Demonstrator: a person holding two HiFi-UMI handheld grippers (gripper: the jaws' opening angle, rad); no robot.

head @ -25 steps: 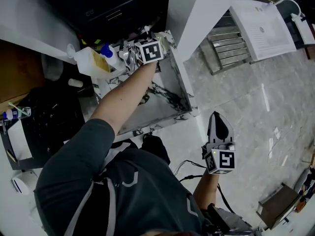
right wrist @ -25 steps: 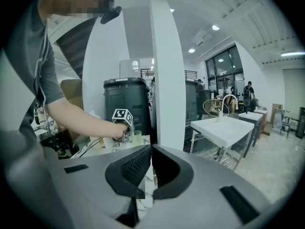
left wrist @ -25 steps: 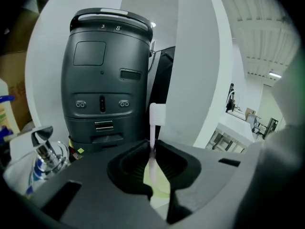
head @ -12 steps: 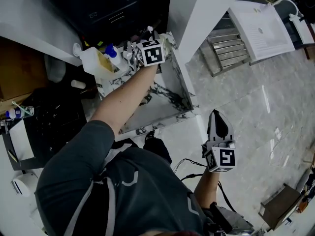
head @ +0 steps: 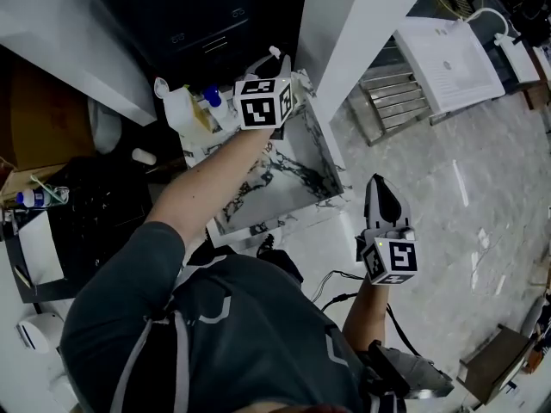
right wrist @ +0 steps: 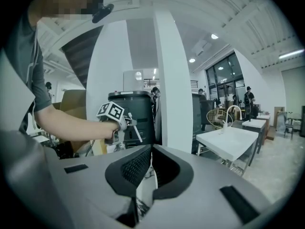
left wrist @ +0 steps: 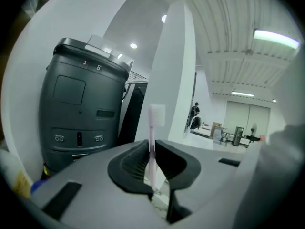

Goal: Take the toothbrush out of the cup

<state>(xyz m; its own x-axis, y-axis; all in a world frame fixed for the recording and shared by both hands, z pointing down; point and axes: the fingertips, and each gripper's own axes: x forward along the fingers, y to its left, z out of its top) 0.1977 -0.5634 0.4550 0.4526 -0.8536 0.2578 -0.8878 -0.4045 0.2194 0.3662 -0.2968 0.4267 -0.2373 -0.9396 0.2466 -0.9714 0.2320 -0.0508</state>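
Note:
A white toothbrush (left wrist: 153,128) stands upright between the jaws of my left gripper (left wrist: 152,152), which is shut on its handle, bristle head up. In the head view the left gripper (head: 272,74) is held above the far end of the marble table (head: 288,175), and the toothbrush (head: 275,56) sticks out past its jaws. The right gripper view shows the same gripper (right wrist: 117,124) with the brush (right wrist: 135,129) slanting from it. I cannot make out the cup; it is hidden under the hand. My right gripper (head: 380,203) hangs over the floor, its jaws (right wrist: 151,152) shut on nothing.
A white jug (head: 179,110) and a blue-capped bottle (head: 212,100) stand at the table's far left corner. A dark grey machine (left wrist: 81,109) rises behind them, a white pillar (head: 344,24) beside it. A white basin (head: 448,58) is at the far right, a black crate (head: 86,205) at the left.
My left gripper has risen with the toothbrush in its jaws, clear of the clutter on the table. The right gripper has lifted a little.

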